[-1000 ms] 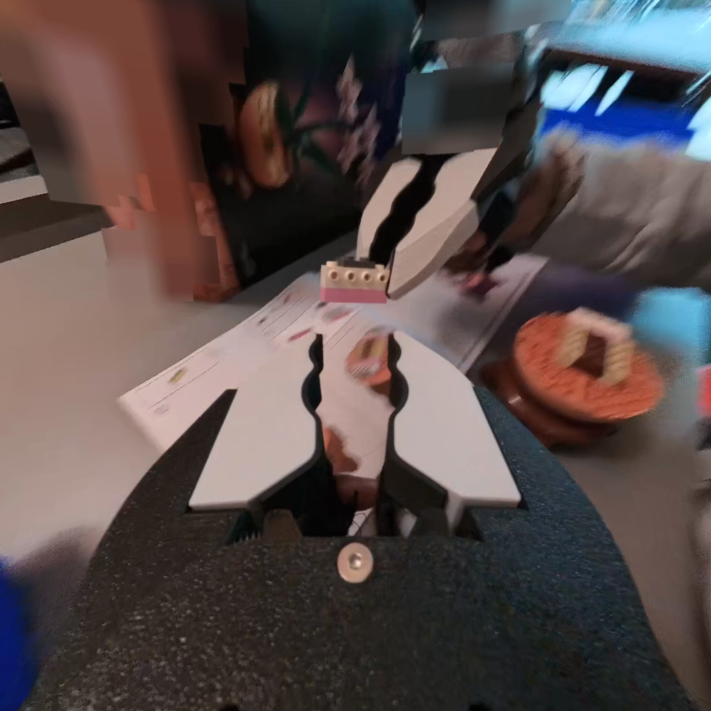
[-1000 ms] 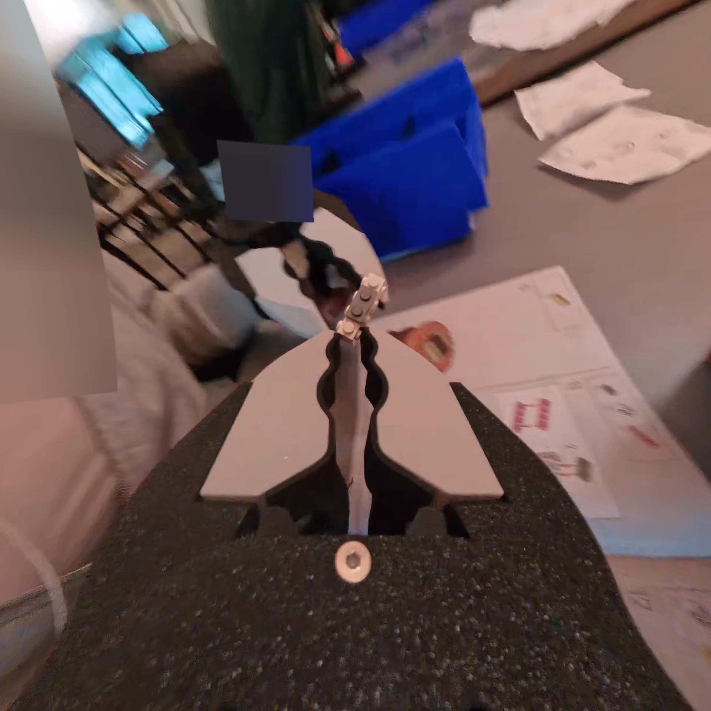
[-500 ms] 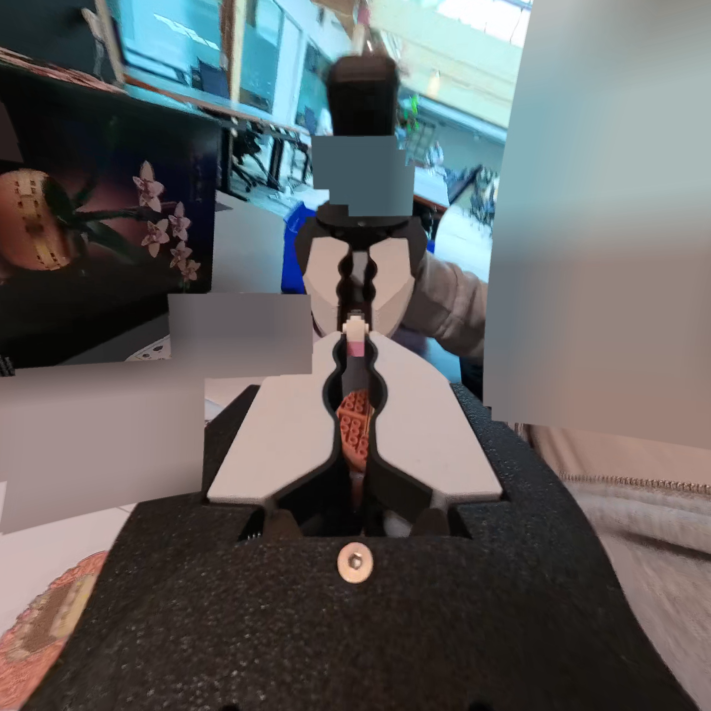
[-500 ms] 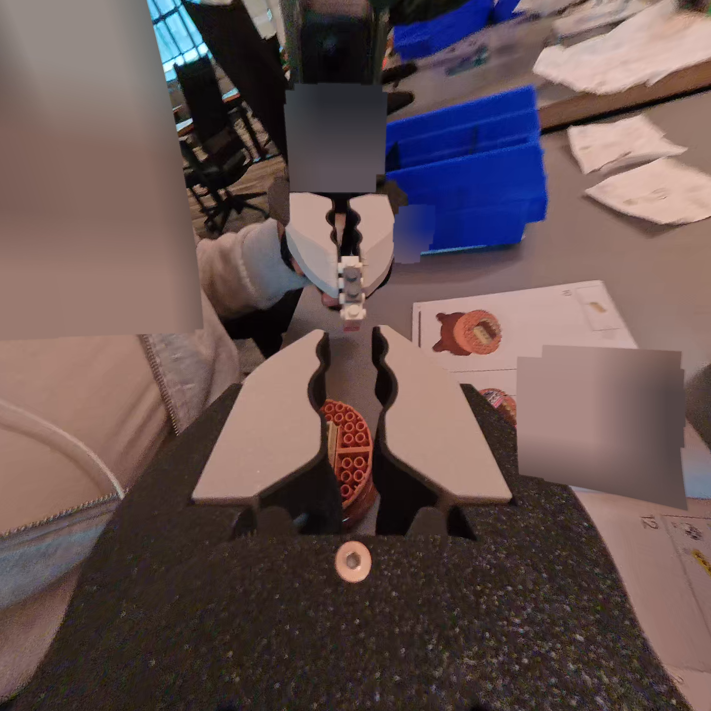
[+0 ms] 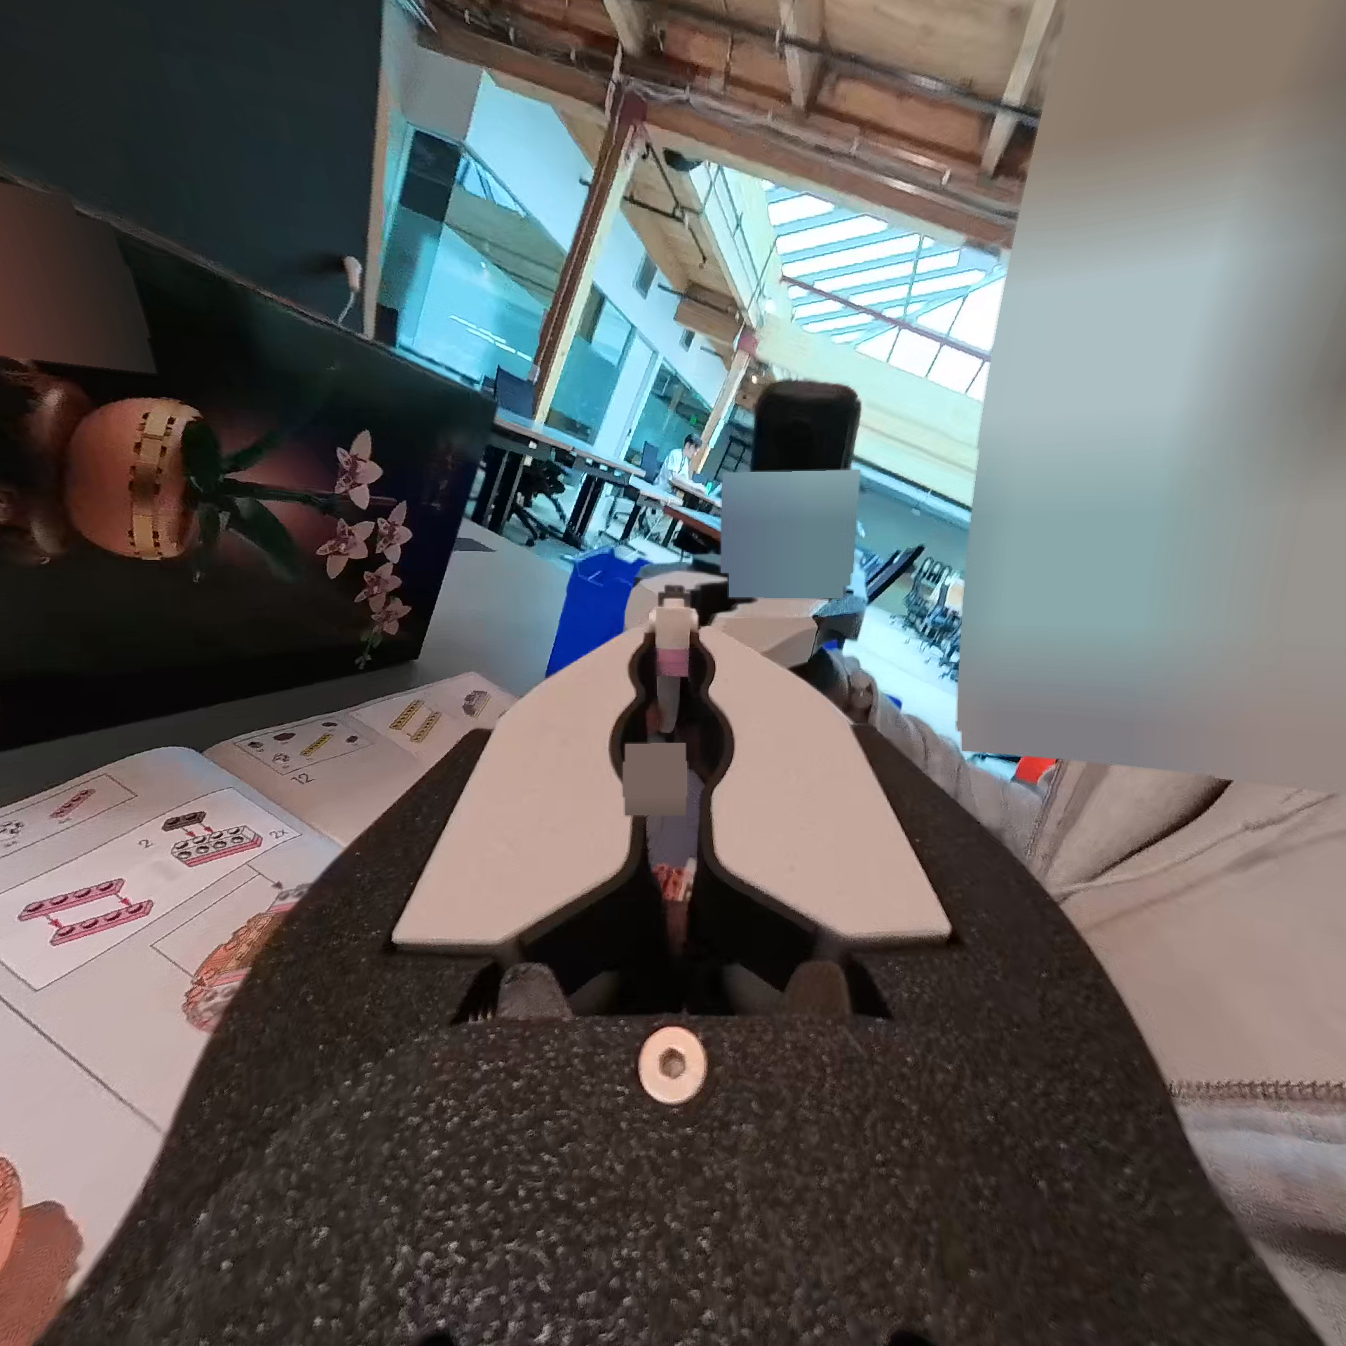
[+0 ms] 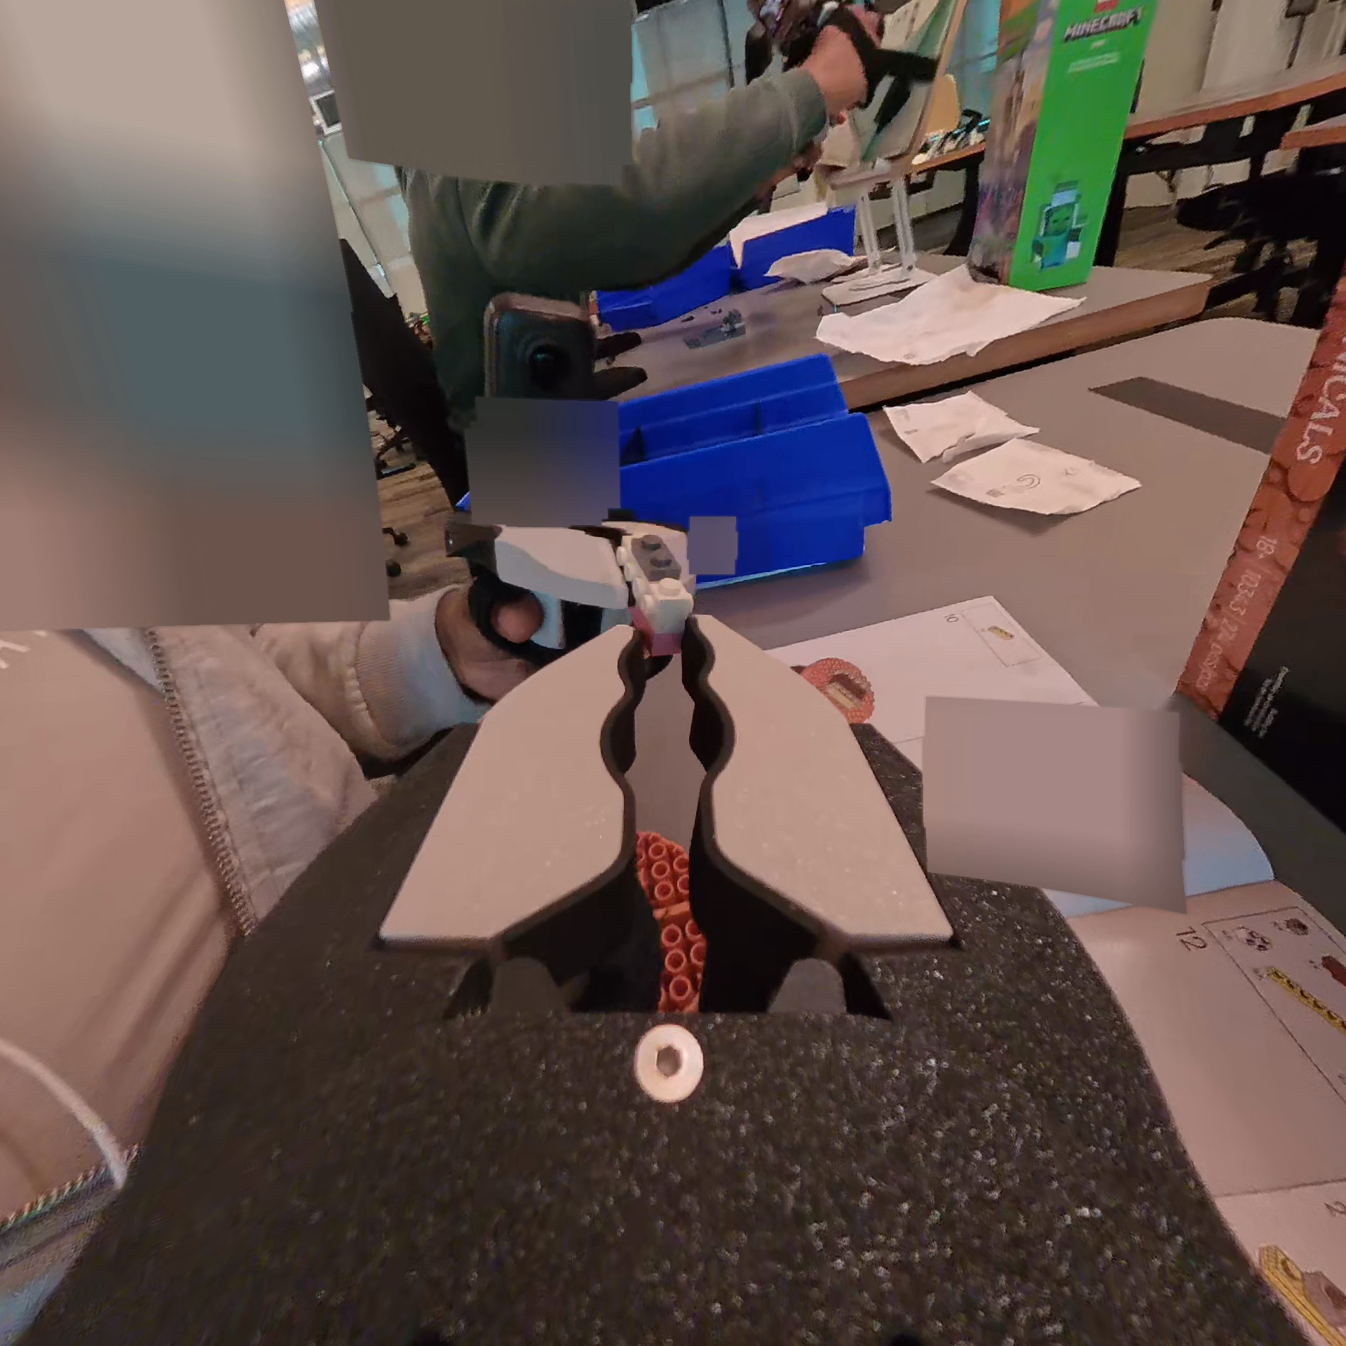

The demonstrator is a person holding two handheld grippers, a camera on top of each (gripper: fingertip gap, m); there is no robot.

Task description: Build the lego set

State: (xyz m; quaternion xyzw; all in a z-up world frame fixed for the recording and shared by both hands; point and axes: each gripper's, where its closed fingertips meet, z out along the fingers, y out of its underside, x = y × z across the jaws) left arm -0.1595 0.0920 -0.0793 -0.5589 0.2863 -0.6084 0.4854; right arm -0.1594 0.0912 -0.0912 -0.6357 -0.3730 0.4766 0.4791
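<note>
A small lego assembly (image 6: 666, 593) of a white brick, a grey plate on top and a pink plate beneath is held in the air between both grippers. My left gripper (image 5: 671, 644) is shut on it; its white and pink end (image 5: 670, 628) shows between the tips. In the right wrist view the left gripper's fingers (image 6: 561, 568) come in from the left and clamp the white brick. My right gripper (image 6: 659, 644) is shut on the assembly's pink lower end. The right gripper's finger (image 5: 772, 630) shows just behind the assembly in the left wrist view.
A round red-brown studded lego base (image 6: 670, 918) lies on the grey table under the right gripper. An open instruction booklet (image 5: 182, 837) lies flat, with the dark lego box (image 5: 218, 510) behind it. Blue bins (image 6: 750, 466) and loose papers (image 6: 1034, 481) sit farther back. Another person (image 6: 583, 218) works at a far table. Both grippers' tips are close together, under 4 cm apart.
The left gripper closed on the assembly while the right held it. The right gripper then opened and has now closed again on the pink end. Both grippers tilted upward.
</note>
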